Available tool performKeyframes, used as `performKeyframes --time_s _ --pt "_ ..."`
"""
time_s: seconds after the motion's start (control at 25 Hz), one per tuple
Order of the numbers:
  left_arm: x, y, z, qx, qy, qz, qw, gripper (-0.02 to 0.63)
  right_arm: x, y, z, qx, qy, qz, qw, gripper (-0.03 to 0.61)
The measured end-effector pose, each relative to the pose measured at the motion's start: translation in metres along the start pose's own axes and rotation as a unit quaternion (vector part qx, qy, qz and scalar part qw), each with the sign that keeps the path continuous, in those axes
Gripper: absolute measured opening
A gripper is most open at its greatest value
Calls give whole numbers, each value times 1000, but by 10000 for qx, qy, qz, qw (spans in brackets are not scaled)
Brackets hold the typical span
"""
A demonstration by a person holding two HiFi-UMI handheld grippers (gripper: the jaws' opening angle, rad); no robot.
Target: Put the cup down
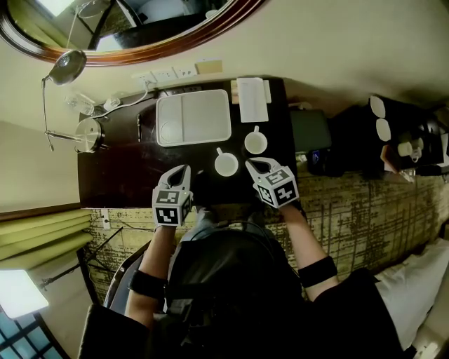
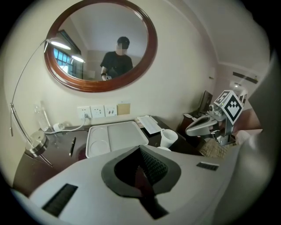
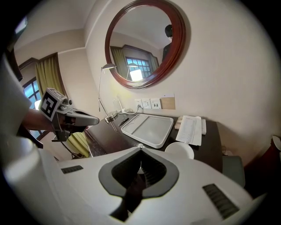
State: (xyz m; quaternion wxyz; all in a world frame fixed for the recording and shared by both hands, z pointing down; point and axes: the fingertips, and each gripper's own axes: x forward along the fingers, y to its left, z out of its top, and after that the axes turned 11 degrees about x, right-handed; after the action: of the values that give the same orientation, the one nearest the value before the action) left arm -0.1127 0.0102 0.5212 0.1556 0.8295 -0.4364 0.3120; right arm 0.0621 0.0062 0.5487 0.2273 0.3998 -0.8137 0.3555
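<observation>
Head cam: steeply down over desk [image 1: 126, 175]. Gripper cams: low, close, facing wall. All share tray [image 1: 193, 118] at 12 o'clock.

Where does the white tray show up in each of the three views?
Head view: white tray, upper centre, lying flat below the wall.
Left gripper view: white tray, left of centre, lower half.
Right gripper view: white tray, centre, just below mid-height.
Shared landmark: the wood-framed mirror on the wall behind the tray.
</observation>
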Motion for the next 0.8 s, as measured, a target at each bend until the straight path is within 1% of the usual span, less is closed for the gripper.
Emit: performKeyframes --time_s 0.12,0.32,0.4,0.44,0.52,0.6,0.72,0.8 --pt "-1 -2 -1 -45 11 19 10000 3 0 -1 -6 -54 79 -15 10000 6" --pt "-2 -6 0 37 17 17 10000 3 2 2 -9 -158 189 22 9997 6" --pt "-2 -6 -1 19 29 26 10000 3 5 6 -11 -367 273 47 9989 8" --pt "-2 -5 -2 0 32 35 10000 3 6 9 -12 -530 334 63 9980 29" --pt "-1 -5 -3 -34 34 48 10000 3 10 15 -16 -893 487 117 9947 41" --pt "-1 -5 -5 -65 30 44 10000 3 15 22 -18 -1212 640 207 9903 117" --pt "0 -3 -8 -112 42 30 9999 3 24 34 -18 -1666 847 350 9818 209" --pt "2 -3 -10 -138 47 6 9999 3 33 38 -26 -1946 1097 427 9738 264"
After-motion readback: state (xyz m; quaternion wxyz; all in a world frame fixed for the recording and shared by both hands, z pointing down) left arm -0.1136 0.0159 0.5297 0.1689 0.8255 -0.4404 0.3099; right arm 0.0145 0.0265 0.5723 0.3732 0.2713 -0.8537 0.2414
